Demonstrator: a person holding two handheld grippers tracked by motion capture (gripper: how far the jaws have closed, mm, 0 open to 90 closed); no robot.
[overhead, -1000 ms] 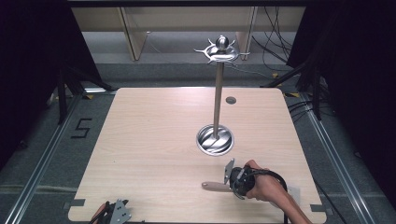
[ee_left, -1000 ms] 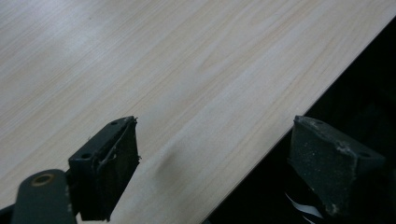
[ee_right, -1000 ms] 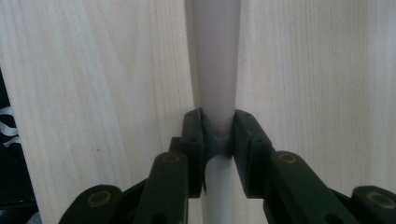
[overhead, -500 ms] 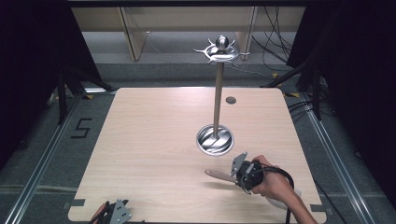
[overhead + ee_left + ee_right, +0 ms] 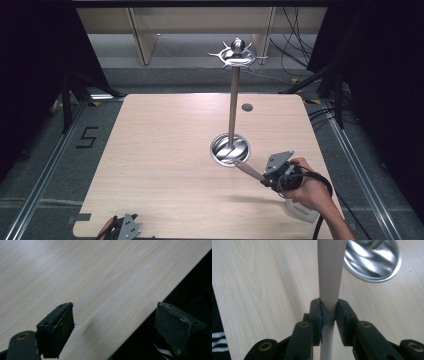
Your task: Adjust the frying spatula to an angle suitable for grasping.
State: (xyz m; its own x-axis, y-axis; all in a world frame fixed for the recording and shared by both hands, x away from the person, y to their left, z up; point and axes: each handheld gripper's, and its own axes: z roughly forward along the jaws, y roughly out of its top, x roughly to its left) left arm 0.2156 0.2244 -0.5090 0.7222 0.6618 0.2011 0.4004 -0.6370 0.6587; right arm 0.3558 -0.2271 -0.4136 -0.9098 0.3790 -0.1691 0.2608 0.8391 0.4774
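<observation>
Pale wooden handle [image 5: 329, 272] pinched between the right gripper's [image 5: 329, 312] clenched fingers [image 5: 315, 312], projecting beyond them.

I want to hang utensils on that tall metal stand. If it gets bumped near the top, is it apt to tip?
Probably it would sway. The stand is a thin tall pole with its hook crown high up. Its round base is wide and looks like solid metal, which likely steadies it. Bare smooth table may let it slide.
</observation>
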